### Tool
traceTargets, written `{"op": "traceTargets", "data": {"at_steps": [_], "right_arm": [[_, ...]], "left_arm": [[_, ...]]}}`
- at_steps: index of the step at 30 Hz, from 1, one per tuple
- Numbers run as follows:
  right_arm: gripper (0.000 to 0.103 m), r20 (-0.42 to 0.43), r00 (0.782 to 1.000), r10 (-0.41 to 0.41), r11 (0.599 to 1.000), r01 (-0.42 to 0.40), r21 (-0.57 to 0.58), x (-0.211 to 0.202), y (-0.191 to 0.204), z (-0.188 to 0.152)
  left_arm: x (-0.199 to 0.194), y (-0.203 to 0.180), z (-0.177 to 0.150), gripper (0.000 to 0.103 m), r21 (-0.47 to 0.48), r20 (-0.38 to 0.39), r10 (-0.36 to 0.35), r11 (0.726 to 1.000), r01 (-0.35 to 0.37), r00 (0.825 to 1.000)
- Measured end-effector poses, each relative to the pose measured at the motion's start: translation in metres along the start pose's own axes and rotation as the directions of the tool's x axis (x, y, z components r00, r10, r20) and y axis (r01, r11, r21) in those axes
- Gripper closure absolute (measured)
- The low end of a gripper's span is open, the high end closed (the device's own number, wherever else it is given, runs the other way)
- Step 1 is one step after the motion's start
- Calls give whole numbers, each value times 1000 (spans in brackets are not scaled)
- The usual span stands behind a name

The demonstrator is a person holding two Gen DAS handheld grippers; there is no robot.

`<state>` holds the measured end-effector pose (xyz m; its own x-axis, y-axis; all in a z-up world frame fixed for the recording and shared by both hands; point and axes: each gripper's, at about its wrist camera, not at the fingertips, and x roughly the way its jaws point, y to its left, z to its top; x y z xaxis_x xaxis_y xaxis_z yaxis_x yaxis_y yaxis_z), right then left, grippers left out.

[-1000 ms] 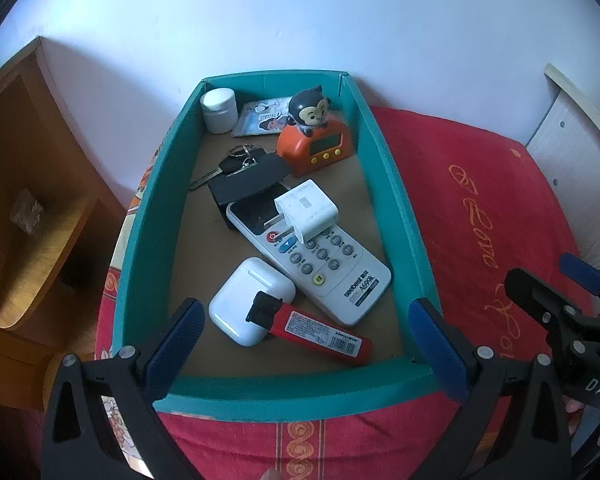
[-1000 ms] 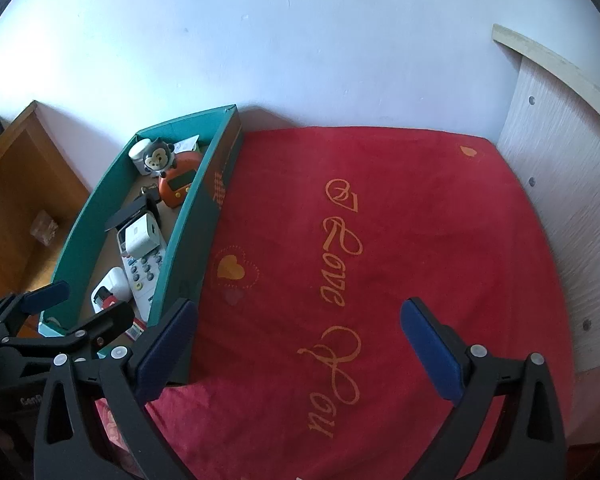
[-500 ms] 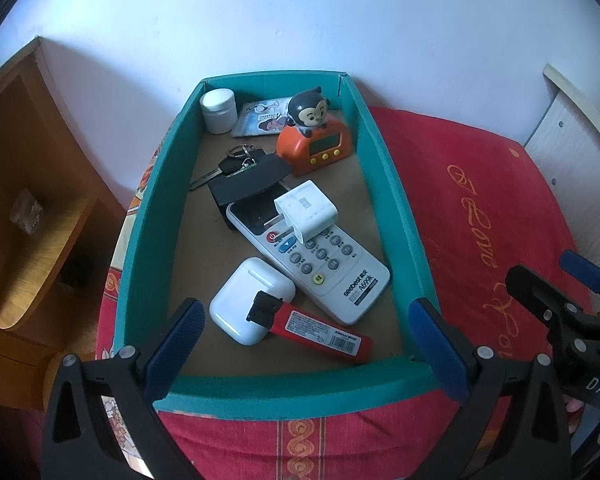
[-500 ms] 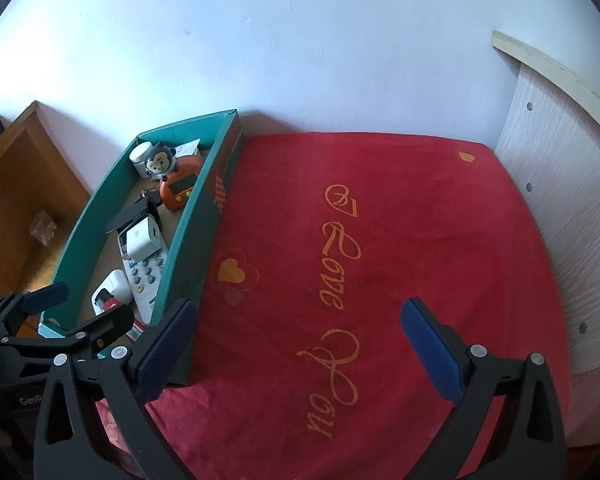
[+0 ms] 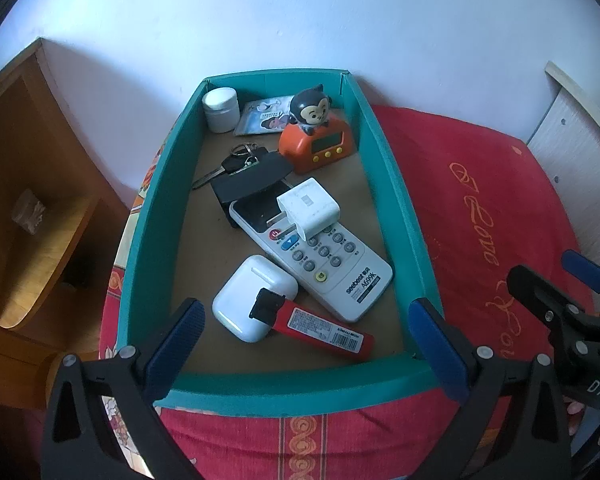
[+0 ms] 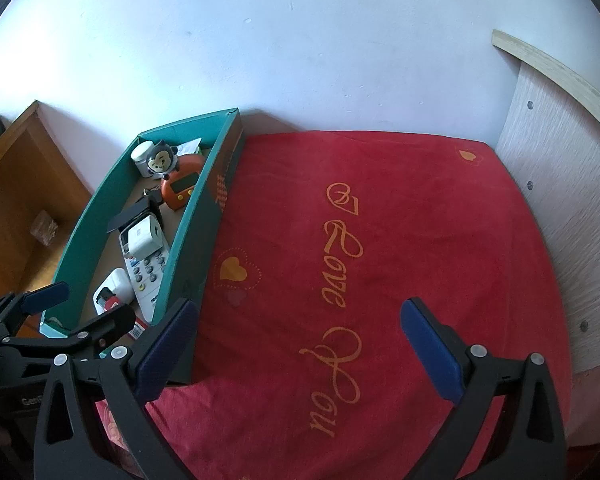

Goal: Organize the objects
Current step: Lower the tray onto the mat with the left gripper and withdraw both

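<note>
Left gripper [image 5: 302, 338]: jaws spread wide and empty, hovering over the near wall of the teal box [image 5: 300, 392].
Right gripper [image 6: 298, 344]: jaws likewise released, grasping nothing, above the red cloth [image 6: 400, 240] well to the right of the box.
Change over the last second: almost none. The left view is as it was; the right view has only drifted a little, so the wall and headboard panel [image 6: 556, 208] sit slightly differently. Nothing in the box has shifted.
Meaning for the task: all the small things lie inside the box and the cloth is bare. That fits a box already filled as well as one waiting to be emptied or sorted; the pictures do not settle which.
Box, near end: red lighter [image 5: 320, 326] with its black head resting on the white earbud case [image 5: 248, 300].
Box, middle: white remote [image 5: 328, 264] lying aslant, a white charger plug [image 5: 308, 206] on top of it, a black flat piece [image 5: 256, 178] under its far end, keys [image 5: 236, 162] beside that.
Box, far end: orange clock with monkey figure [image 5: 318, 136], a card [image 5: 262, 116], a white jar [image 5: 220, 109] in the left corner.
Left view only: the layering of the things in the box.
Right view only: the whole bare cloth and the box's dark outer side [image 6: 208, 232].
</note>
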<state>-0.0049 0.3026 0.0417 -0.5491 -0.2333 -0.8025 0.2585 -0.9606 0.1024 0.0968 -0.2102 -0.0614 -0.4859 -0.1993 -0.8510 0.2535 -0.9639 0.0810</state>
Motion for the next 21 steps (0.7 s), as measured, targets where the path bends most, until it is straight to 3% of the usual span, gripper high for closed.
{"op": "traceTargets", "data": {"at_steps": [21], "right_arm": [[0, 2, 1000, 0, 1000, 0, 0, -1, 1, -1]], "left_arm": [[-4, 0, 1, 2, 6, 9, 2, 1000, -2, 1000]]}}
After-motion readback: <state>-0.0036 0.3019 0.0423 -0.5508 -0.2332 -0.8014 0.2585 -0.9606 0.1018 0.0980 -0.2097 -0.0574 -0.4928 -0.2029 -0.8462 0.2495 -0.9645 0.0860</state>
